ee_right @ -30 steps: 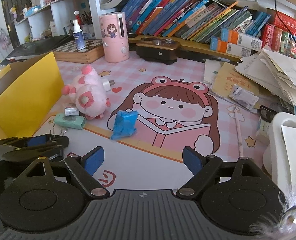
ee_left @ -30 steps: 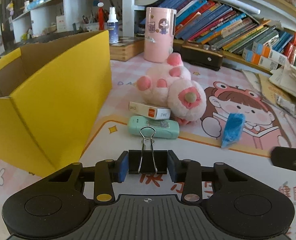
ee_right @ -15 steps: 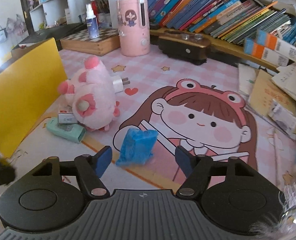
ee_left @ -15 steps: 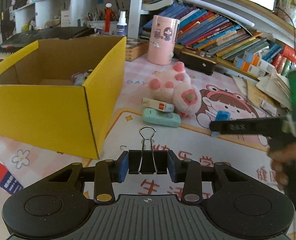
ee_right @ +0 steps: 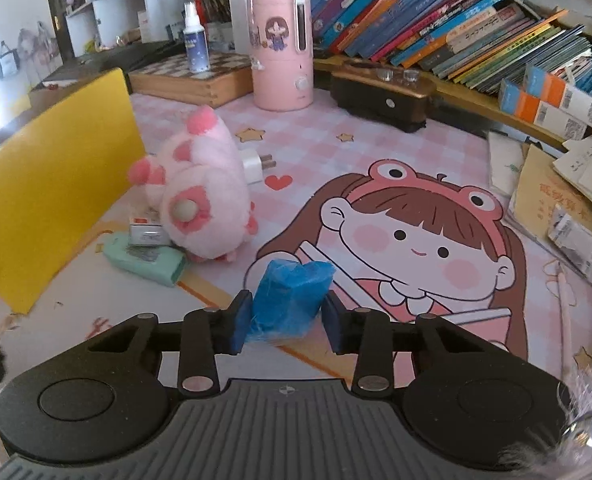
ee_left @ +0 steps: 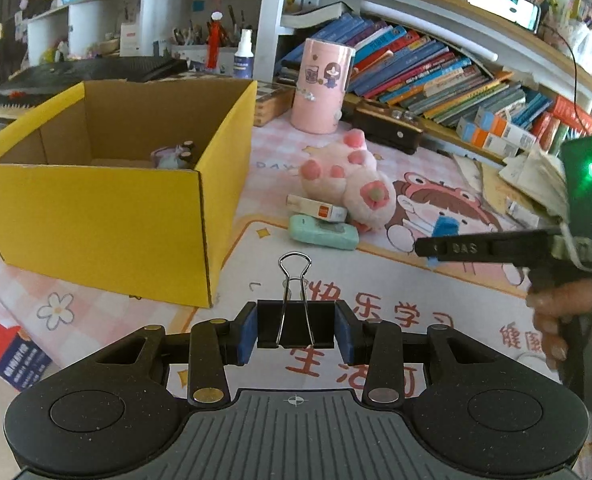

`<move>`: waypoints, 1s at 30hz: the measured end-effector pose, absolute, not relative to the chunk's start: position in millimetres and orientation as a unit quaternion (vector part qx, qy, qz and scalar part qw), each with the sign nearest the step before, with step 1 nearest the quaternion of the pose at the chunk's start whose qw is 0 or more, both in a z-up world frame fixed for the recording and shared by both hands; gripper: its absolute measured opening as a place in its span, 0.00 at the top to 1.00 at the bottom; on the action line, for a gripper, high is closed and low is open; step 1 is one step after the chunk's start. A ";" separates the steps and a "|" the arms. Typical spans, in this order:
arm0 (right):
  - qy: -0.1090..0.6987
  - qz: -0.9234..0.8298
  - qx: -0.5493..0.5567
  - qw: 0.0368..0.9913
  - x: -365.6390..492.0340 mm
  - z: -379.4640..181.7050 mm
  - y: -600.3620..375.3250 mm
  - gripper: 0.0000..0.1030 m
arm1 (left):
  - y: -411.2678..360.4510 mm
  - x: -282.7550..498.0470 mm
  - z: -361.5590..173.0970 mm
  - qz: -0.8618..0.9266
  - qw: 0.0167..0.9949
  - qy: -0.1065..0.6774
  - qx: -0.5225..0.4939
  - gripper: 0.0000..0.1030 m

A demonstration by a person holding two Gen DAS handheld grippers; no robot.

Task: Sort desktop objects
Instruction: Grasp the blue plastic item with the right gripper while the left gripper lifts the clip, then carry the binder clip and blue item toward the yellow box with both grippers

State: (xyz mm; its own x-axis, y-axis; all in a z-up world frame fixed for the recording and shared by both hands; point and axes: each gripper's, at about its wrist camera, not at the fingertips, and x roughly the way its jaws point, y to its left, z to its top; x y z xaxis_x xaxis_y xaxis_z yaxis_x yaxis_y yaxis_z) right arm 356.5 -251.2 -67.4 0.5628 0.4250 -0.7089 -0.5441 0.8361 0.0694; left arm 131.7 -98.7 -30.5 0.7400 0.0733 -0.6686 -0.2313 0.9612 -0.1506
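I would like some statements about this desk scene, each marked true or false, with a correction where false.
1. The left gripper holds a black binder clip. True.
2. The right gripper is open and holds nothing. False: it is shut on the blue packet.
3. The yellow box is closed with a lid. False: its top is open, with an item inside.
4. The plush toy lies next to the green case. True.
5. The pink cylinder lies on its side. False: it stands upright.
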 end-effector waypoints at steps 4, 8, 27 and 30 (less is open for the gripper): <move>0.379 0.276 -0.059 0.881 335.0 -51.6 -253.7 0.66 | -94.7 127.0 -24.0 0.064 0.932 0.339 -0.112 0.62; 0.369 0.258 -0.049 0.892 307.8 -34.9 -250.7 0.66 | -85.5 120.8 -17.0 0.043 0.936 0.326 -0.124 0.62; 0.367 0.245 -0.037 0.897 183.4 -10.3 -200.6 0.66 | -14.2 48.6 -8.4 0.008 0.940 0.315 -0.129 0.62; 0.378 0.248 -0.036 0.891 165.5 -12.6 -189.9 0.66 | -1.9 37.3 -9.3 0.008 0.938 0.320 -0.131 0.62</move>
